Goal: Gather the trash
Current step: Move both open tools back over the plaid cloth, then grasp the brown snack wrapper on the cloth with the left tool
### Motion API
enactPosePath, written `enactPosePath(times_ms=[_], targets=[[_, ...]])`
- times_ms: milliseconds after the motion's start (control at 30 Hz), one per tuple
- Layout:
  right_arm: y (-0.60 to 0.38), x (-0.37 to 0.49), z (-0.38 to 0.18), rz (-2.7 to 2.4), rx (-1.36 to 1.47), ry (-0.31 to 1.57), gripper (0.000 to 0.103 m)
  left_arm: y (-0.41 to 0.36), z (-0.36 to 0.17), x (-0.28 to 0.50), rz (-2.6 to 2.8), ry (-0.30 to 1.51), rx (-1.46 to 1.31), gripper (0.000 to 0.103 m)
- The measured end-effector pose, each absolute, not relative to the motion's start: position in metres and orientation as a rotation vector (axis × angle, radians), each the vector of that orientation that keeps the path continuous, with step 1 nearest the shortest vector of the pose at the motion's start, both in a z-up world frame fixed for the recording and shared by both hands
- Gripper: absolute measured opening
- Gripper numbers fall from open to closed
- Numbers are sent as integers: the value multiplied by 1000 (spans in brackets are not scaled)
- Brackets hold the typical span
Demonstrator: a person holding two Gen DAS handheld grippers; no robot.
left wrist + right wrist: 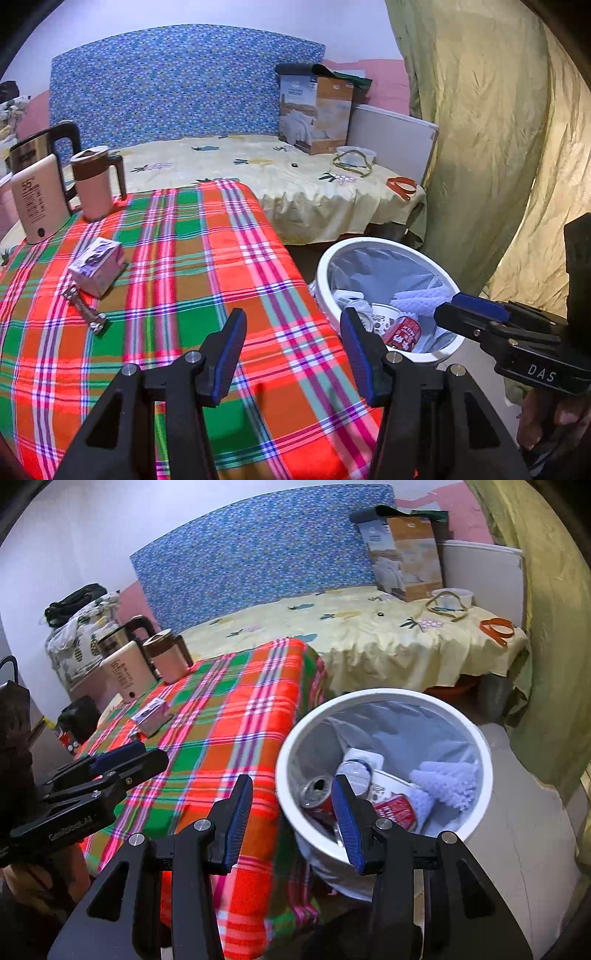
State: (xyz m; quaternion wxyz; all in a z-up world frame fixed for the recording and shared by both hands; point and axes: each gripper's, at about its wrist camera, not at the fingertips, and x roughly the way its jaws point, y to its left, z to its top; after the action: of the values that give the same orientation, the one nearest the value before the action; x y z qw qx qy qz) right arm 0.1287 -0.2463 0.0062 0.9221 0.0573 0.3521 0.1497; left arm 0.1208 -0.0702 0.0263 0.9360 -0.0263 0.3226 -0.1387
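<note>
My left gripper [293, 326] is open with nothing between its fingers, above the right part of the plaid tablecloth [177, 258]. The right gripper [291, 790] is open too and holds nothing; it hangs over the gap between the table edge and the white bin [384, 696]. Inside the bin lie a soda can [317, 794], a red packet [393, 808], a paper cup and a pale fluffy piece [443, 782]. From the left wrist view the bin [384, 243] stands right of the table, and the right gripper [448, 308] reaches over its near rim. A small pink box [98, 266] and a metal tool [85, 310] lie on the cloth.
A pink mug [96, 181], a kettle [40, 147] and a cream flat device [35, 199] stand at the table's far left. Behind is a bed with a yellow sheet [258, 173], a cardboard box [317, 110] and an orange strap [402, 184]. A green curtain [498, 147] hangs right of the bin.
</note>
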Motion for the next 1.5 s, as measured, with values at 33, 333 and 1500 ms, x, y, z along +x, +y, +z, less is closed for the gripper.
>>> enactPosePath(times_ms=[33,333,1500], targets=[[-245,128,6,312,116,724,47,-68,26,120,-279,659,-54,55],[-229,127,6,354,98,734,47,-48,23,113,-223,645,-56,55],[-162,160,-5,480,19,799,47,87,-8,137,98,701,-223,55]])
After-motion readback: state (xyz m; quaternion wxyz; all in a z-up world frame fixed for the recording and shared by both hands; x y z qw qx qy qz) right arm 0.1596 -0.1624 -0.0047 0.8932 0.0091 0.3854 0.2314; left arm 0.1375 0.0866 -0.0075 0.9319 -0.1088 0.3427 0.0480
